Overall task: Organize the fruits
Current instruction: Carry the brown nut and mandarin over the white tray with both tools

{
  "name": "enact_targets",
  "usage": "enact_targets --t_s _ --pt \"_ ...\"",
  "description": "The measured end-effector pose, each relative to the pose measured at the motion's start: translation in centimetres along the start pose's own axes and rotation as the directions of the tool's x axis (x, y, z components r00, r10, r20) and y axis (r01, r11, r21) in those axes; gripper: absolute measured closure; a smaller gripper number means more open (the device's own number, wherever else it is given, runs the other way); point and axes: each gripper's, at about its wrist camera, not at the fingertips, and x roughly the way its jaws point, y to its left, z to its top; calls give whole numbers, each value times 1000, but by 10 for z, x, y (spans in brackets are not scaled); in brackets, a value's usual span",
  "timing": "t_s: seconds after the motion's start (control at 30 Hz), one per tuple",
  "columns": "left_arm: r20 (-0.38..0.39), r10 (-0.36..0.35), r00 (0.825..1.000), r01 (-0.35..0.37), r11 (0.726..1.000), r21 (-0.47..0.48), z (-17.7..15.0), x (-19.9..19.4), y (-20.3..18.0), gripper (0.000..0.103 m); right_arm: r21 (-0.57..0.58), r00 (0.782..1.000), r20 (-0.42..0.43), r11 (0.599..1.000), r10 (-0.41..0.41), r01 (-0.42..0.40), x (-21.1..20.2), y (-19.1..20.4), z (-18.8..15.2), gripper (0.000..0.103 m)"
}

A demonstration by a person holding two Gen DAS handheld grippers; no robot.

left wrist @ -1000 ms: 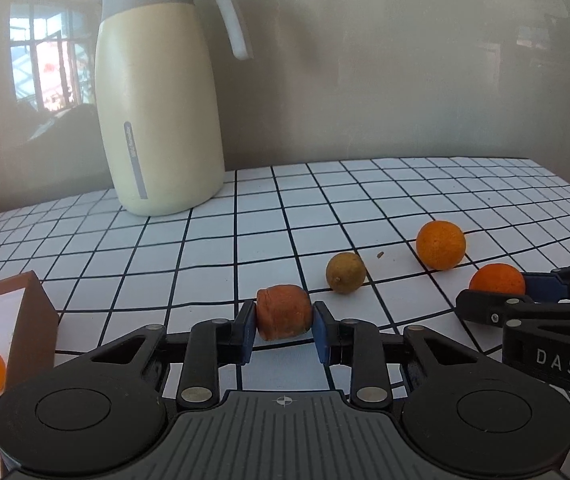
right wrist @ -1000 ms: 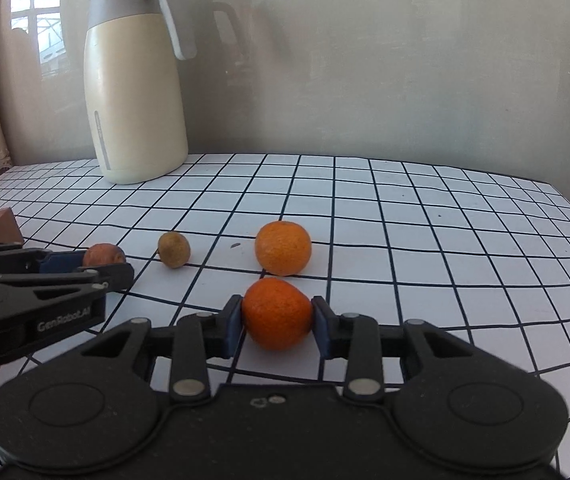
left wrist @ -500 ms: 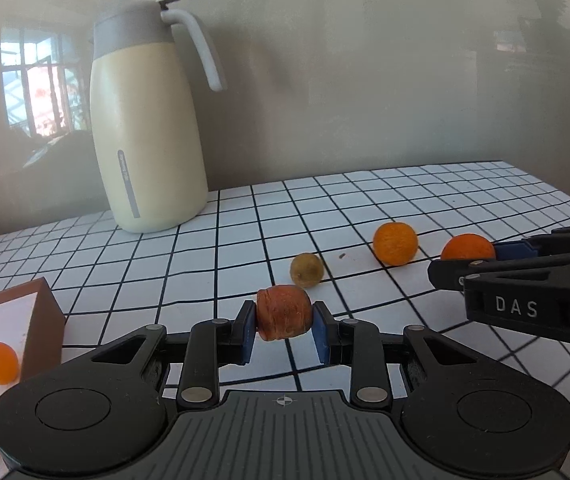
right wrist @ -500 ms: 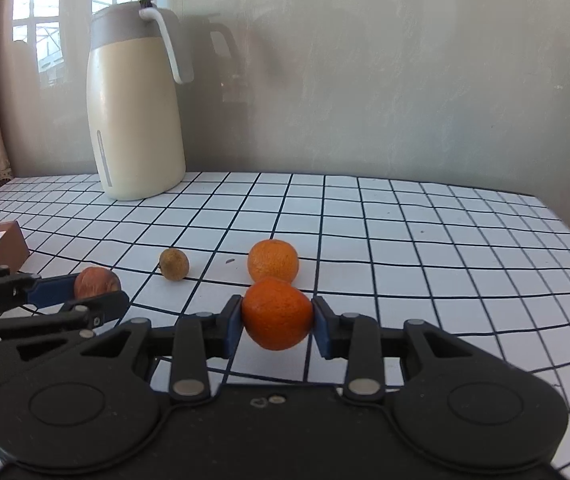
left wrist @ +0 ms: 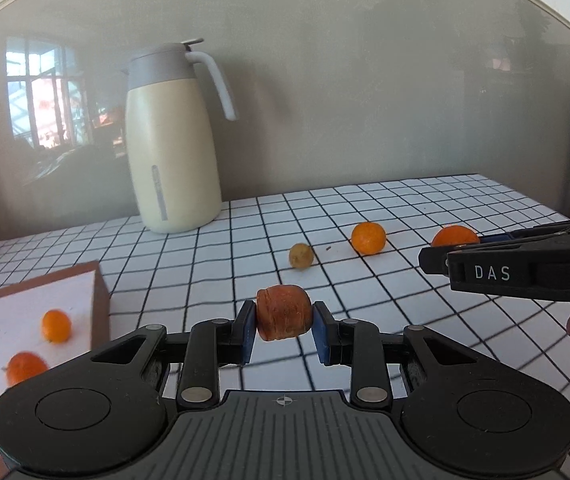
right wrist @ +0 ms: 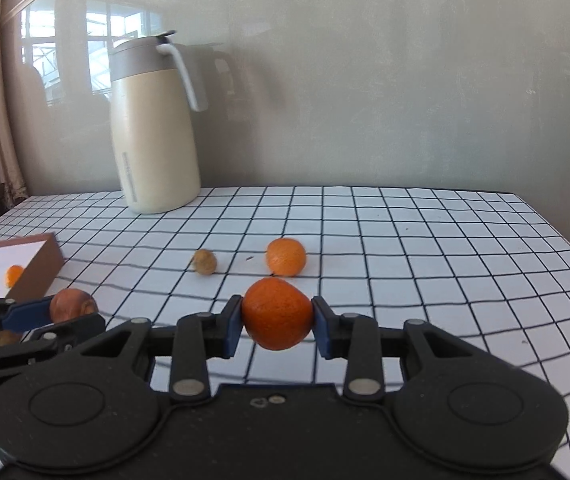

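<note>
Left wrist view: the left gripper [left wrist: 284,327] has its fingers closed on a brownish-red fruit [left wrist: 283,312], held above the bench [left wrist: 385,208]. A box [left wrist: 97,284] at the bench's left edge holds 2 small orange fruits [left wrist: 56,325]. A tan fruit [left wrist: 301,255] and an orange [left wrist: 368,237] lie mid-bench; a jug [left wrist: 173,136] stands at the back edge.

Right wrist view: the right gripper [right wrist: 277,326] has its fingers closed on a mandarin [right wrist: 277,313], clear of the bench.

Both wrist views look low across the table [left wrist: 365,208], sharing the jug [right wrist: 153,136].
</note>
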Motion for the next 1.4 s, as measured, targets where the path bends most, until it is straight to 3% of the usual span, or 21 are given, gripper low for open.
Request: enact_targets --t_s 0.43,0.77,1.4 --pt "48 89 995 -88 995 -40 -19 -63 54 73 -80 997 10 994 73 -72 -28 61 -13 75" --pt "72 142 987 -136 987 -84 -25 -84 87 73 -134 987 41 980 153 -147 -43 96 -4 75" --pt "68 285 956 -272 949 -159 -39 -105 151 73 -185 953 63 942 297 -281 -39 170 9 75"
